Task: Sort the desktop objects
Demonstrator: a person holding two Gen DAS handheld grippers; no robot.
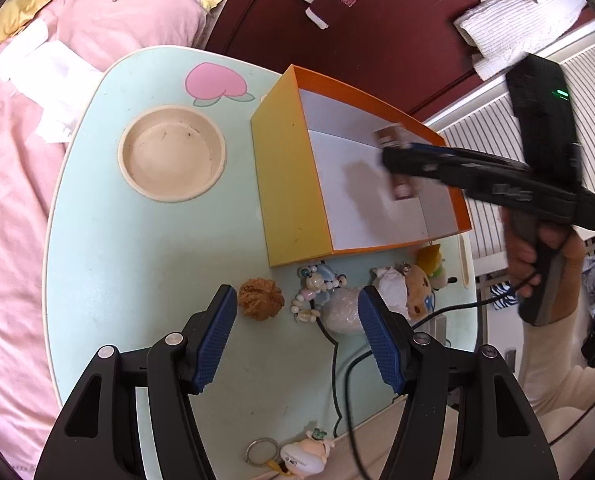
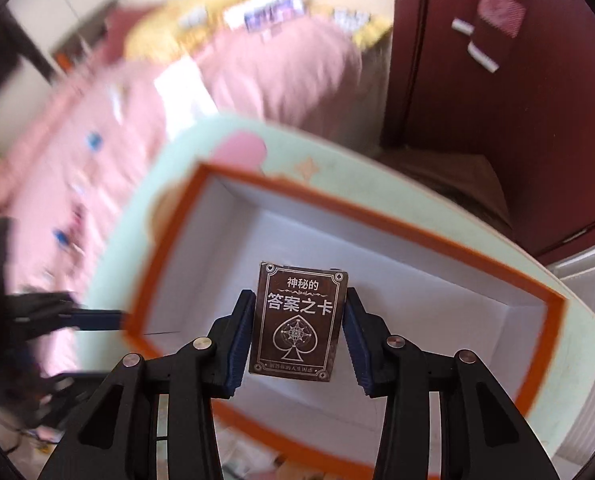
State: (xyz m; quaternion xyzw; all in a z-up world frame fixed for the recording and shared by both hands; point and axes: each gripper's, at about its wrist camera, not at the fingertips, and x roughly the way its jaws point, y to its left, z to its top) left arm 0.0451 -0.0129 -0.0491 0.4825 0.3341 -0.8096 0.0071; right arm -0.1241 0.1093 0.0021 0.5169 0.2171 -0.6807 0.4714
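Note:
My right gripper (image 2: 299, 304) is shut on a brown card box (image 2: 299, 320) printed with a spade and held over the white inside of the orange box (image 2: 417, 240). In the left wrist view the same right gripper (image 1: 393, 160) reaches in from the right, the card box (image 1: 389, 138) blurred above the orange box (image 1: 293, 184). My left gripper (image 1: 293, 304) hangs open above the mint table (image 1: 137, 260). A walnut (image 1: 260, 299), a bead charm (image 1: 315, 292), a whitish pouch (image 1: 343, 310) and plush keychains (image 1: 417, 288) lie just beyond its fingertips.
A beige round bowl (image 1: 172, 152) sits on the table at the left. A black cable (image 1: 337, 368) crosses the near table. A small figure with a key ring (image 1: 297, 456) lies at the front edge. Pink bedding (image 1: 13, 200) surrounds the table; a dark red cabinet (image 1: 377, 32) stands behind.

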